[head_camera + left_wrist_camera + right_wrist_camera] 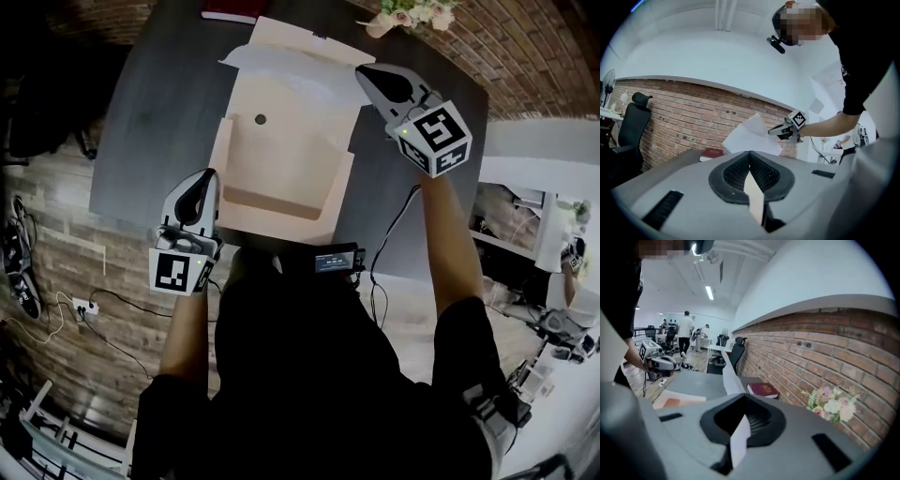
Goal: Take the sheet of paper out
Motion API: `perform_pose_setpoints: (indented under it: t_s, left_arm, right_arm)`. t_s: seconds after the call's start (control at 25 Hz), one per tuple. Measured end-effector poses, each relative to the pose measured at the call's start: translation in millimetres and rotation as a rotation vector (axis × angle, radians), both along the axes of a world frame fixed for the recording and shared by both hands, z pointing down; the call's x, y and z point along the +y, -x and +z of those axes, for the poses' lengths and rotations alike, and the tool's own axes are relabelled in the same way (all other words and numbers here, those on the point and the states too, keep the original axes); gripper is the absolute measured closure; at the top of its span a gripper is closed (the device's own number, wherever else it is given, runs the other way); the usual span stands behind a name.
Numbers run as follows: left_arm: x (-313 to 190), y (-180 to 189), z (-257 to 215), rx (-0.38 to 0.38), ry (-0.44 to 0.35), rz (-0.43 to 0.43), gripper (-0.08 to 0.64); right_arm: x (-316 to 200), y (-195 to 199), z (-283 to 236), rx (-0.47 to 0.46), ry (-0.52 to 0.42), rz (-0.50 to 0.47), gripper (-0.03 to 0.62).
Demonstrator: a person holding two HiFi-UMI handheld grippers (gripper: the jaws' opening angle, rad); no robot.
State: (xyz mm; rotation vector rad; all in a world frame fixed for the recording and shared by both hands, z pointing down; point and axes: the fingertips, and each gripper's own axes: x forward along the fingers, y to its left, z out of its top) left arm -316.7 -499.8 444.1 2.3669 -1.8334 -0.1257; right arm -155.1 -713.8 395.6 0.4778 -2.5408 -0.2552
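A tan paper envelope (281, 159) lies open on the dark table (159, 112). My left gripper (208, 178) is at the envelope's near left corner, and in the left gripper view its jaws (750, 154) are shut on a tan strip of the envelope (754, 197). A white sheet of paper (291, 66) sticks out past the envelope's far end. My right gripper (361, 73) is raised at the sheet's right edge, shut on it. The sheet (739, 441) runs between that gripper's jaws (743, 397). In the left gripper view the sheet (750, 136) hangs lifted in the air.
A red book (232, 9) lies at the table's far edge, near a brick wall. A bunch of flowers (412, 14) stands at the far right. A small black device (337, 260) with a cable sits at the table's near edge. People stand far off in the room.
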Motion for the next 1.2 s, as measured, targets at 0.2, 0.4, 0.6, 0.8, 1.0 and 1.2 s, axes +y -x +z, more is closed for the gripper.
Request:
perform_pose_setpoints:
  t_s: [0.2, 0.4, 0.6, 0.8, 1.0, 1.2]
  left_arm:
    - [-1.9, -5.5, -27.5, -0.005, -0.043, 0.002, 0.565]
    - [7.3, -25.8, -56.0, -0.035, -0.078, 0.015, 0.565]
    - [40.2, -63.6, -77.3, -0.045, -0.095, 0.019, 0.565]
    - [100.3, -117.9, -83.0, -0.028, -0.101, 0.025, 0.565]
    - [177.5, -166.3, -78.7, -0.003, -0.095, 0.005, 0.565]
    - [248.3, -203.4, -79.9, -0.008, -0.081, -0.013, 0.565]
  right_arm:
    - [26.0, -44.4, -55.3, -0.209, -0.033, 0.113, 0.591]
    - [69.3, -87.9, -94.1, -0.387, -0.066, 0.187, 0.591]
    - [131.8, -136.3, -110.1, -0.499, -0.096, 0.23, 0.591]
    - [202.4, -188.7, -95.0, -0.549, -0.057, 0.263, 0.591]
    - [283.8, -228.2, -70.1, -0.562, -0.02, 0.283, 0.591]
    - [356.0, -257.7, -45.0, -0.547, 0.035, 0.273, 0.591]
